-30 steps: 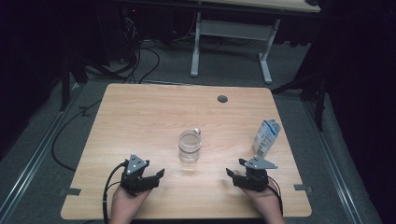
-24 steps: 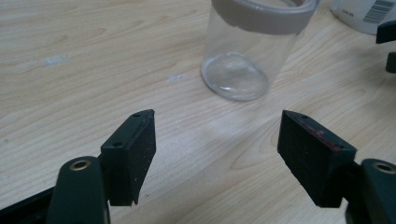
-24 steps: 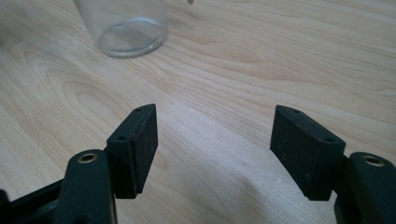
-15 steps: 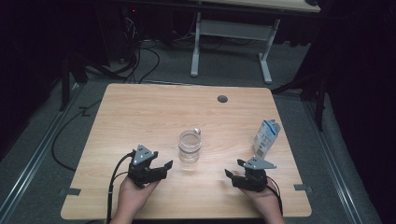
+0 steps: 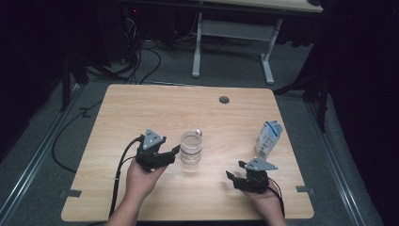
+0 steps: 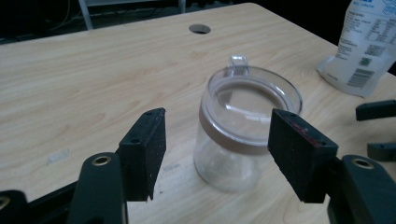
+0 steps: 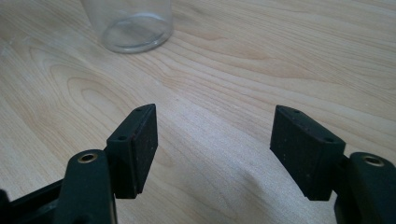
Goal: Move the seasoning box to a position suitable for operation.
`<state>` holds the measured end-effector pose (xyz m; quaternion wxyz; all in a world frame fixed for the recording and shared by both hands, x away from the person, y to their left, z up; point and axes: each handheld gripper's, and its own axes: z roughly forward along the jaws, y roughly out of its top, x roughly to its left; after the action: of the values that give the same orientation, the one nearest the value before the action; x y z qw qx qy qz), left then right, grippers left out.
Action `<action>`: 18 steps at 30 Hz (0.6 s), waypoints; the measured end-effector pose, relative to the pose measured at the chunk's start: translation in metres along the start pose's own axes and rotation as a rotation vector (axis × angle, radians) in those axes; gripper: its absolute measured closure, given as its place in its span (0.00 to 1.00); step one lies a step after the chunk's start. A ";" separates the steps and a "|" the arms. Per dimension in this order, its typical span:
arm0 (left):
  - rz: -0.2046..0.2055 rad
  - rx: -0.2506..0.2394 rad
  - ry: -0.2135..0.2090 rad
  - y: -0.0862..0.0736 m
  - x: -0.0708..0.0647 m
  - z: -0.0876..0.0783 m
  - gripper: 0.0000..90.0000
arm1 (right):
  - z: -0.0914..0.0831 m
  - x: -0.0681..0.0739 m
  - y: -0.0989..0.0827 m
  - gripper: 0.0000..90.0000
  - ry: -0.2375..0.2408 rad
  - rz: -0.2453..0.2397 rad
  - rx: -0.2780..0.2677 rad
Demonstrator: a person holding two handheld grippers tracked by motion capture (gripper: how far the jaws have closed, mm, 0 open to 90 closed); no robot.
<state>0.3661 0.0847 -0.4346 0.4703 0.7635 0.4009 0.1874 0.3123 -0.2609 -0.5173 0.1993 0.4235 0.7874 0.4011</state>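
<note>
Dark room, cables on the floor, and I'm working on a light wooden table (image 5: 141,108) with a grommet hole (image 5: 224,100) near the far edge. The thing I'm after is the clear glass jar (image 5: 191,147) standing upright about mid-table, clear lid seated on top with a little tab at the back and a brownish band around the rim. Looks empty as far as I can tell.

My left gripper (image 6: 217,154) is lined up on it, just short of the glass; its jaws have just been closing a bit but are spread wide with the jar ahead of them, pads not touching. My right gripper (image 5: 234,178) sits off to the side, jaws wide apart over bare wood, nothing in them. A white pouch (image 5: 268,139) stands near the right edge.

My worry: glass is slick and round, so an off-centre squeeze could kick it sideways or tip it. Grabbing up on the lid might just pop it loose.
</note>
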 end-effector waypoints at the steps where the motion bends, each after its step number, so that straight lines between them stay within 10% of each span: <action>1: 0.001 0.002 0.003 0.004 0.000 0.005 0.42 | 0.000 0.000 0.000 0.36 0.000 -0.005 0.001; 18: -0.031 0.047 -0.029 0.033 -0.009 0.055 0.66 | 0.001 0.000 0.000 0.36 0.003 -0.004 0.005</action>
<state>0.4116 0.0388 -0.4323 0.4610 0.7706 0.4100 0.1597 0.3124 -0.2602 -0.5182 0.1980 0.4220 0.7894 0.3994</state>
